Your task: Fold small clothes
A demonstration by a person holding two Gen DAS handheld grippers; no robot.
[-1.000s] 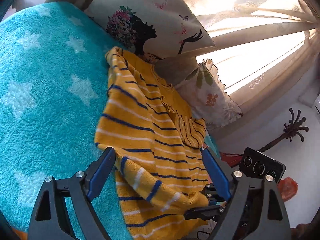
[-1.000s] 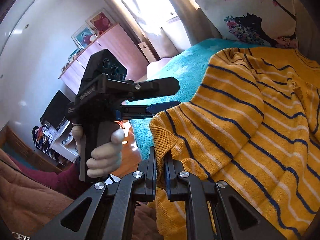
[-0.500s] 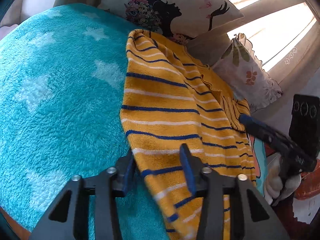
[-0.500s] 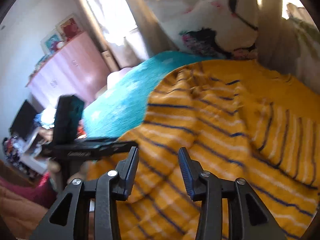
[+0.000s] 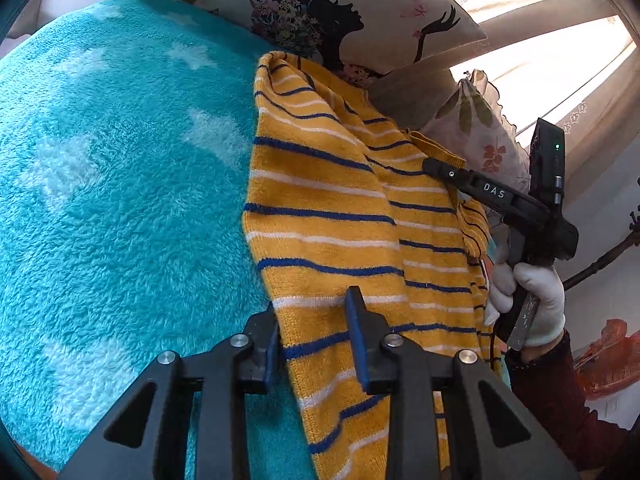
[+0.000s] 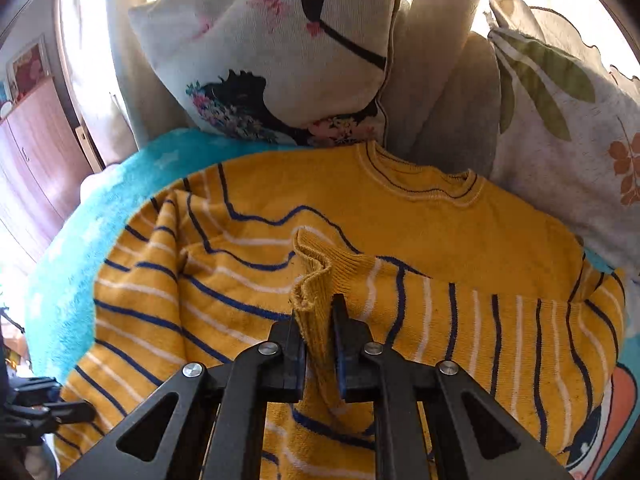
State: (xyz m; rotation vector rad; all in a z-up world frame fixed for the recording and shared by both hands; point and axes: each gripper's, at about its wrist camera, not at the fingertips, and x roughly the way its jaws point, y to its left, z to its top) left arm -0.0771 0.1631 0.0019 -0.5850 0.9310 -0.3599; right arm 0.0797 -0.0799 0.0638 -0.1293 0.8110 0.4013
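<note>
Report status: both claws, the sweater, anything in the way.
Right claw shut on sleeve cuff. Left claw open, straddling the yellow striped sweater edge. Sweater lying on teal blanket, sleeve across body. Pillows touch the collar, nothing blocking.

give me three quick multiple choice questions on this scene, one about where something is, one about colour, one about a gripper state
1. Where does the yellow knit sweater with blue and white stripes lie?
A. on the fluffy turquoise blanket with white stars
B. on a wooden floor
C. in a basket

2. What colour is the sweater's cuff between the right gripper's fingers?
A. red
B. plain yellow
C. green

3. How does the left gripper stand?
A. shut with nothing in it
B. out of view
C. fingers apart, straddling the sweater's side edge

Answers:
1 A, turquoise pile shows along the sweater's side.
2 B, the ribbed end carries no stripes.
3 C, a wide gap shows between its blue pads, fabric lying in it.
</note>
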